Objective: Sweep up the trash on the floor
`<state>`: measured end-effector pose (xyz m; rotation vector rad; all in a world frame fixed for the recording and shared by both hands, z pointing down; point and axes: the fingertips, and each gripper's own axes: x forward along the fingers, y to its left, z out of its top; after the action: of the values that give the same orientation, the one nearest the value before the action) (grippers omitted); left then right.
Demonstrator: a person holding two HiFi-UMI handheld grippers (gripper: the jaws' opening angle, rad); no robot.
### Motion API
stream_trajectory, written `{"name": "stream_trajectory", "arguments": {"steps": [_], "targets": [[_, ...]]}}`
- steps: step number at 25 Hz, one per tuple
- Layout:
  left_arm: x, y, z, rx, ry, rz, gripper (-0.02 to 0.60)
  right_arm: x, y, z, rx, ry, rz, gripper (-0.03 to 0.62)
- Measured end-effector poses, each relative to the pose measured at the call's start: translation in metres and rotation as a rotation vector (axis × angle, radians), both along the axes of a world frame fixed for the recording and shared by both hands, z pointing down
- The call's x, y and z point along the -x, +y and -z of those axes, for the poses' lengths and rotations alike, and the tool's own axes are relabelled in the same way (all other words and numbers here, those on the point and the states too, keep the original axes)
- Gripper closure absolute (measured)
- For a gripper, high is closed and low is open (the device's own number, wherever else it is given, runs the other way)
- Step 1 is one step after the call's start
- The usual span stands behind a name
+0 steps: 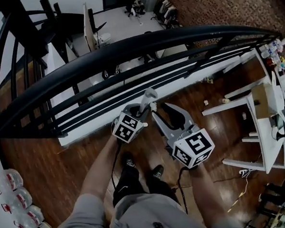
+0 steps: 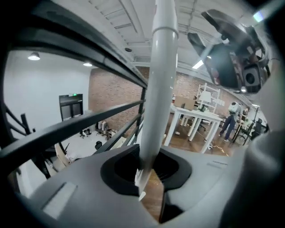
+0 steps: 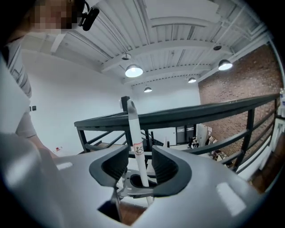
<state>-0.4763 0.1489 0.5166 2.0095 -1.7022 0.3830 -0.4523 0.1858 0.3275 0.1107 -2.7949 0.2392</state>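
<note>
- White handle (image 2: 162, 80): cut off by the top edge.
- Label (image 3: 138, 149) on it: print too small to read.
- Pale scraps (image 1: 206, 102) near the railing (image 1: 128, 44): too small to identify.

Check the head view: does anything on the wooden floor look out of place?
Yes: small pale scraps lie scattered on the wooden floor near the legs of the white table at right. They look like dropped litter.

Dim fisheye views, glaring ceiling lamps (image 3: 134, 71)

White pole (image 3: 133, 129) between parted tongs (image 3: 140, 158)
</note>
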Motion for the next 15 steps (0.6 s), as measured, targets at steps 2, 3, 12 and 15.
{"name": "stream_trajectory", "arguments": {"steps": [2, 3, 12, 15], "targets": [[-0.03, -0.019, 0.024, -0.025, -0.017, -0.094, 0.508, -0.011, -0.013, 0.027, -0.041, -0.036, -0.016, 0.423], [-0.046, -0.028, 0.036, -0.036, -0.028, -0.145, 0.509, -0.017, -0.021, 0.041, -0.064, -0.051, -0.023, 0.401], [-0.218, -0.07, 0.099, -0.134, -0.105, -0.607, 0.509, -0.126, -0.078, 0.115, -0.173, -0.082, -0.19, 0.54], [-0.263, -0.069, 0.093, -0.127, -0.089, -0.694, 0.506, -0.174, -0.087, 0.112, -0.163, -0.07, -0.276, 0.543]]}}
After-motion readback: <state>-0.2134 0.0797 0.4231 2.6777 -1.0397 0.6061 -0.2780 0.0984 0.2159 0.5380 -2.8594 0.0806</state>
